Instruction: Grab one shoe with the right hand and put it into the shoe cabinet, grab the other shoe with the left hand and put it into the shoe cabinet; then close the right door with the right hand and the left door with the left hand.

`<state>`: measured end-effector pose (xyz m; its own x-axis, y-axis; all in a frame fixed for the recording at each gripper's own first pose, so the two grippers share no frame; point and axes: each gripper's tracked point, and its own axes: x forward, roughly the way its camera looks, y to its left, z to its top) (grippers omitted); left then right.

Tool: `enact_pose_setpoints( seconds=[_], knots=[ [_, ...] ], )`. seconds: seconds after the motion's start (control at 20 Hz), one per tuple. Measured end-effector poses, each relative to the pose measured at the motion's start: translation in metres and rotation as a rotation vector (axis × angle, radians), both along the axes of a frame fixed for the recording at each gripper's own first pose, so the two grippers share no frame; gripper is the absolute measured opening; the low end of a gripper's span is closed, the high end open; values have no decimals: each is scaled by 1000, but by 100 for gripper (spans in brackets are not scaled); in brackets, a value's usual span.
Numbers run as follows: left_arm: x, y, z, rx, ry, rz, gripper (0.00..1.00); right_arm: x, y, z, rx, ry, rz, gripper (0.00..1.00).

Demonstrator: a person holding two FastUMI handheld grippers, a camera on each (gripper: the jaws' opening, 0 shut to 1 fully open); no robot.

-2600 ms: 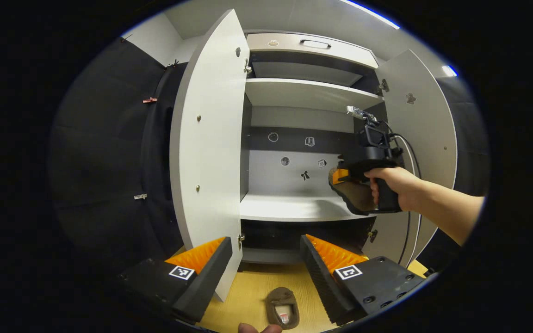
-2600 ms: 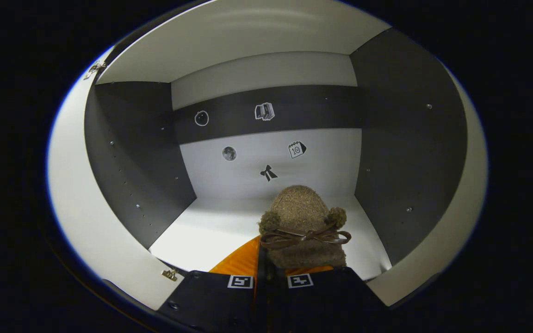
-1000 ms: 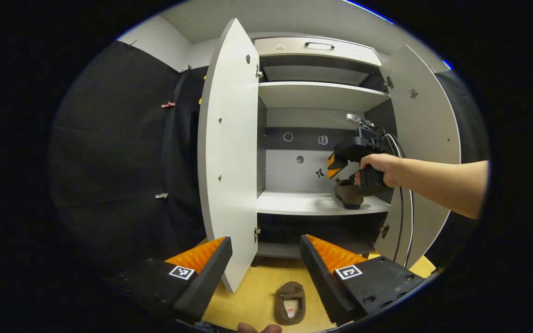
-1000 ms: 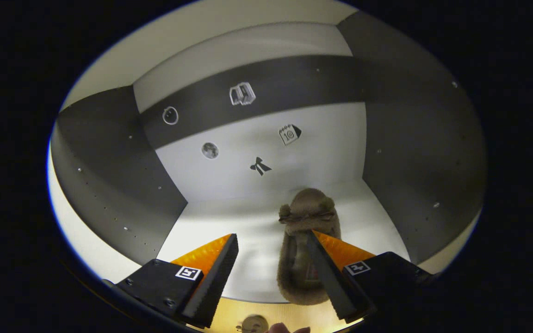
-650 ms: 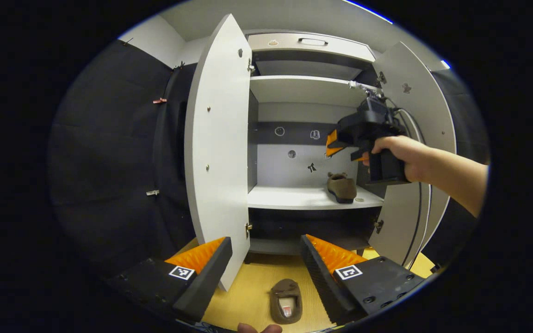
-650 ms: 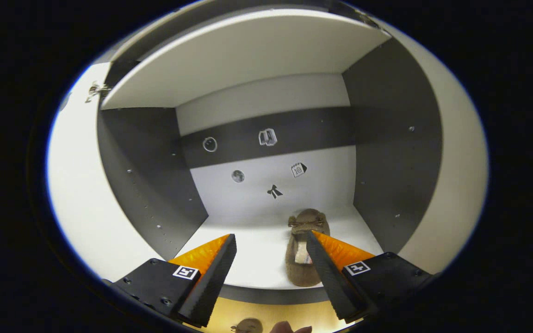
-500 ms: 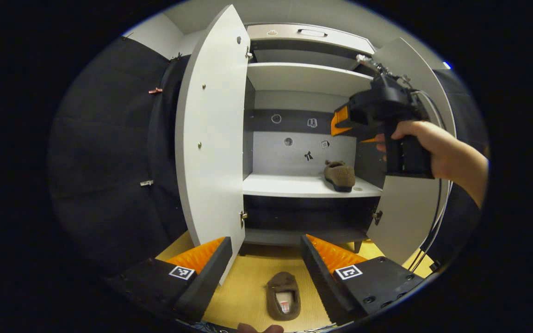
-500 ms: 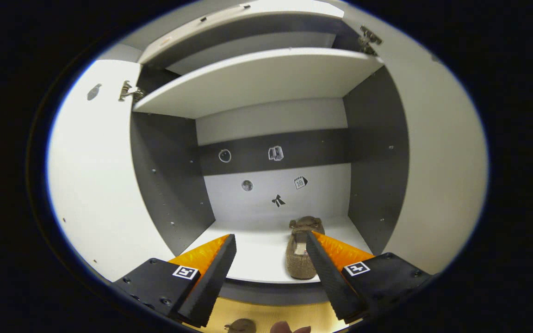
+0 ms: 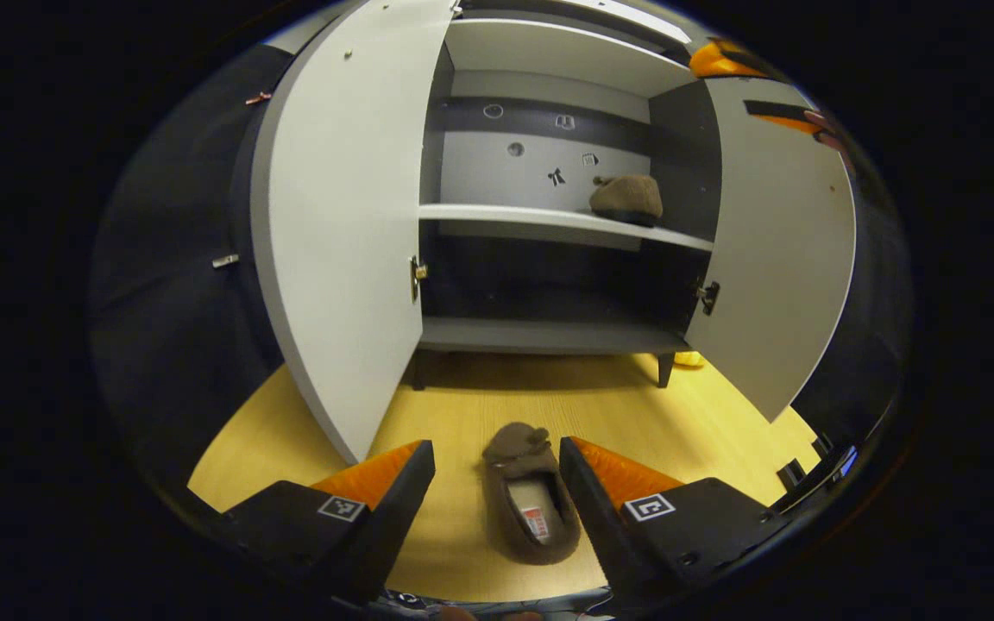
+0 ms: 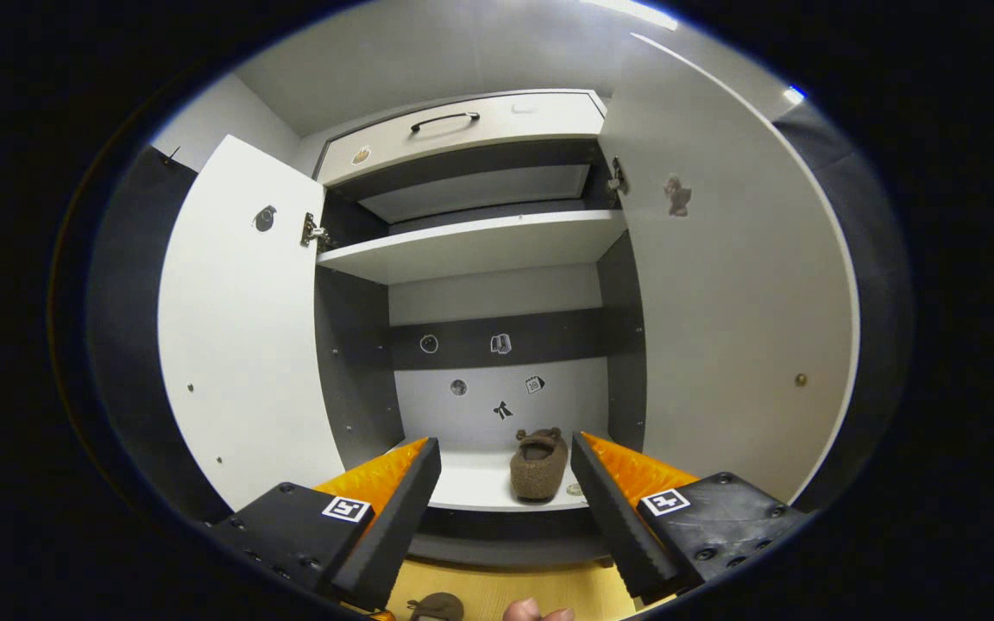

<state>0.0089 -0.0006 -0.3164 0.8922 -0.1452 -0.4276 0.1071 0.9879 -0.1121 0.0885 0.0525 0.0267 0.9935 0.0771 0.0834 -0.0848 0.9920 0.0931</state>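
Second shoe (image 9: 530, 503): brown slipper, still on the wood floor (image 9: 704, 414), toe twd the cabinet, heel nearest the camera. Sits between the left gripper (image 9: 497, 470) fingers in the left gripper view, at 6 o'clock; contact w/ either finger can't be told.
First shoe (image 10: 537, 463): already on the cabinet's middle shelf (image 10: 480, 479), right of centre, toe twd the back wall. In the left gripper view it shows at 1 o'clock (image 9: 626, 198).
Step in hand: shoe no. 2 pickup, left side. Judged abt a quarter done – one shoe stowed, one to go, both doors open.
Next move calls for: lower the left gripper over the slipper, straddle its sides, pinch across the upper, then lift to the shelf, landing left of shoe no. 1 so the pair doesn't collide.
Left gripper: jaws spread wide, nothing held; pitched down twd the floor, hovering over the slipper.
Right gripper (image 10: 506, 500): jaws spread wide, empty; level, outside the cabinet, aimed into the middle compartment. Fingertips frame shoe no. 1 at 6 o'clock, well apart from it.
Cabinet: shoe cabinet (image 10: 497, 250), drawer on top, shelves below.
Left door (image 9: 342, 216): swung out, 10 o'clock in the left gripper view.
Right door (image 10: 721, 302): swung out, 3 o'clock in the right gripper view.
Risk (judgement): soft slipper may fold or slip if pinched only at the heel.
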Motion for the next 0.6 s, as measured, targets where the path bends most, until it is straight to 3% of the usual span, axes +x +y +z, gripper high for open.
enact_pose_setpoints(
  seconds=[0.15, 0.35, 0.6],
  knots=[
    [15, -6, -48, -16, 69, -27, 87, -15, -19, 3, -14, -28, -33, 98],
    [29, -12, -104, 50, 161, -62, 83, -23, -38, -7, -40, -11, -59, 100],
    [64, -16, -127, 76, 134, -42, 70, -36, -50, -8, -63, -8, -73, 98]
  ],
)
